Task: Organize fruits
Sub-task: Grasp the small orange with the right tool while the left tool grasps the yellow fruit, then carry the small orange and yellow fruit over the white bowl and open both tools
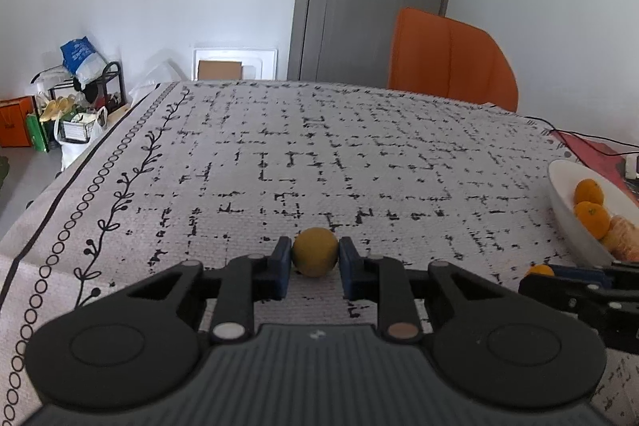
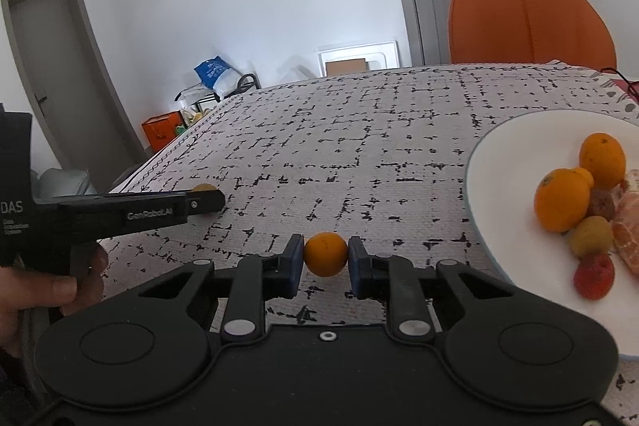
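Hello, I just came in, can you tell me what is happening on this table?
A person is sorting fruit with a handheld gripper in each hand. The left gripper is shut on a small yellow fruit, and the right gripper is shut on a small orange fruit. Both fruits are low over the patterned tablecloth. To the right stands a white plate that already holds several fruits, including oranges and a peeled one.

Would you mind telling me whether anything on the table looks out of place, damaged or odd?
Nothing looks spilled or damaged. One peeled orange lies among whole fruit in the white plate. The two fruits outside it are both gripped: a yellow fruit in the left gripper, a small orange in the right gripper.
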`<state>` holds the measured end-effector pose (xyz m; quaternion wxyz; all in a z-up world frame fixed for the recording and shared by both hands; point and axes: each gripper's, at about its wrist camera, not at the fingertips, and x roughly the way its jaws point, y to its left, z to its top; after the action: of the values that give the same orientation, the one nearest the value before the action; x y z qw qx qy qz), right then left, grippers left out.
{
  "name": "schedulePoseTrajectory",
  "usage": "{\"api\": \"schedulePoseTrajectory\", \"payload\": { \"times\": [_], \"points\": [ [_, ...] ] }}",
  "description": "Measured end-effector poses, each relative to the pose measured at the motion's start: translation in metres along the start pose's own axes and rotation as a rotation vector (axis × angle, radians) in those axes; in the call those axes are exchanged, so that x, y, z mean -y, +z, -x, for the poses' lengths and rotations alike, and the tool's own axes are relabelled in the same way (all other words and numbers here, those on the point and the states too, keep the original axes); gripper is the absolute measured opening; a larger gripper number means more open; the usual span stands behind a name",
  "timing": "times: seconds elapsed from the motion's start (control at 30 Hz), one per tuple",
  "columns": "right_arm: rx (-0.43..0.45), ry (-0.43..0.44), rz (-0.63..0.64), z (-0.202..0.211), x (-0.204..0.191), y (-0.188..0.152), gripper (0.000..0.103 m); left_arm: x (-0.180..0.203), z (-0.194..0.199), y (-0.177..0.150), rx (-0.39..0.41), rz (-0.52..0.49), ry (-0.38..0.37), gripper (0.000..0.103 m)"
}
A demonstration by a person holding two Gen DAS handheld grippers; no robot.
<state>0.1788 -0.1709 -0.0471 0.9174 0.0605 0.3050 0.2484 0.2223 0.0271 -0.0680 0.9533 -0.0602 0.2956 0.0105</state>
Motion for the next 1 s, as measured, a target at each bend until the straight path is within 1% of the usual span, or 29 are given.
{"api": "schedulePoseTrajectory", "payload": {
  "times": [0.27,0.47,0.77,1.0],
  "points": [
    [0.037,-0.002,-0.004,0.014,-0.001,0.0,0.022,0.012,0.022,0.0,0.026,-0.03,-0.022,0.023],
    [0.065,-0.011,-0.015,0.029,0.003,0.0,0.022,0.026,0.035,0.002,0.046,-0.056,-0.055,0.023],
    [0.102,-0.036,-0.048,0.053,0.019,-0.007,0.022,0.055,0.052,0.001,0.071,-0.1,-0.092,0.023],
    [0.132,-0.072,-0.078,0.072,0.038,-0.01,0.022,0.077,0.059,0.002,0.086,-0.124,-0.119,0.023]
  ]
}}
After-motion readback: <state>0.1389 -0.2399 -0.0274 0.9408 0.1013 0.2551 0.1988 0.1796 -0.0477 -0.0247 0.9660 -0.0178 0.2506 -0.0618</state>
